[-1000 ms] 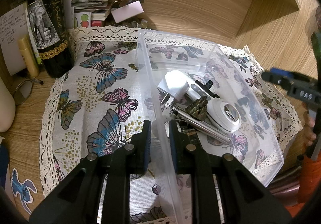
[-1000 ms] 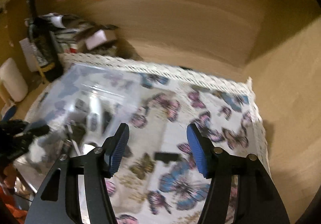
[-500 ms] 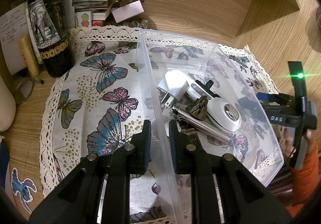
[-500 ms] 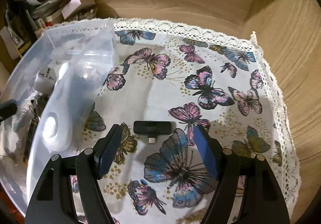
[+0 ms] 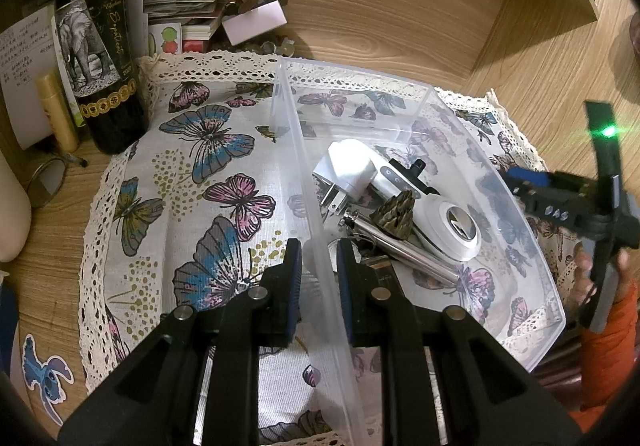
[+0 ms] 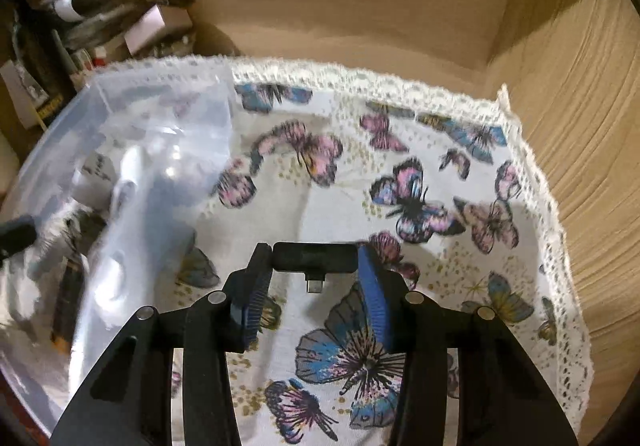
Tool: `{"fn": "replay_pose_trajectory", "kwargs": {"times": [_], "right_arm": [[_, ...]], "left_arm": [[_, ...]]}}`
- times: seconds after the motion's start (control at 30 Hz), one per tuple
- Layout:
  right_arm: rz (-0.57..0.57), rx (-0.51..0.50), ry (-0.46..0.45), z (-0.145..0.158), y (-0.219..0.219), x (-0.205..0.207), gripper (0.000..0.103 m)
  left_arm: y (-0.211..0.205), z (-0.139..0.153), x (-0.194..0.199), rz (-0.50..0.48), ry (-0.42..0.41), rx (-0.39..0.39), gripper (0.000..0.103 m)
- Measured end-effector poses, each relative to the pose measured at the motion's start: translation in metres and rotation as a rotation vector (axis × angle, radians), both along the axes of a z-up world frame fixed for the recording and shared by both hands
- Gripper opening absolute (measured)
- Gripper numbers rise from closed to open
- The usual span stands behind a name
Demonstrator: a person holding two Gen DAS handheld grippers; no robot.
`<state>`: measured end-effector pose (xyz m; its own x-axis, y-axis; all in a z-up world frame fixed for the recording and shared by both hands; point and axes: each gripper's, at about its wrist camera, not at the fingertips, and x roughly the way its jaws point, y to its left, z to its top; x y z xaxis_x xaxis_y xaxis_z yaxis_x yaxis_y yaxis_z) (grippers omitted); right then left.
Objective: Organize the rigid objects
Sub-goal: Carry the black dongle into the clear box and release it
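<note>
Adapter (image 6: 315, 257) sits between my right gripper (image 6: 315, 278) jaws as they close; I squeeze evenly on its ends, left gripper (image 5: 318, 266) clenched on the bin (image 5: 320, 230) wall.

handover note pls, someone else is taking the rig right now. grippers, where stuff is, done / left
Left gripper: shut on the near wall of the clear bin, steadying it.
Right gripper: jaws closing around the small black adapter on the butterfly cloth; pads at its ends, plug facing the camera.
Done: white charger, white device, metal rod and dark spiky piece lie in the bin.
Left: finish the grip, lift the adapter, drop it in the bin.
</note>
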<state>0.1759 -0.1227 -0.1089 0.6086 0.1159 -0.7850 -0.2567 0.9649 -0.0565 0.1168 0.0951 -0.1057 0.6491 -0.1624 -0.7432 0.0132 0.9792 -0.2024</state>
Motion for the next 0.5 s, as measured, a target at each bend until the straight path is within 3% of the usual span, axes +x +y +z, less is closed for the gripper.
{"fn": "replay_pose_trajectory", "kwargs": {"times": [0.27,0.5], "right_arm": [[0.074,0.036,-0.104,0.041,0.019,-0.013,0.041],[0.174,0.048,-0.128,0.052,0.050,-0.021,0.041]], "left_arm": [[0.000,0.000,0.000,0.000,0.000,0.000,0.017],[0.000,0.000,0.000,-0.001,0.001,0.000,0.017]]}}
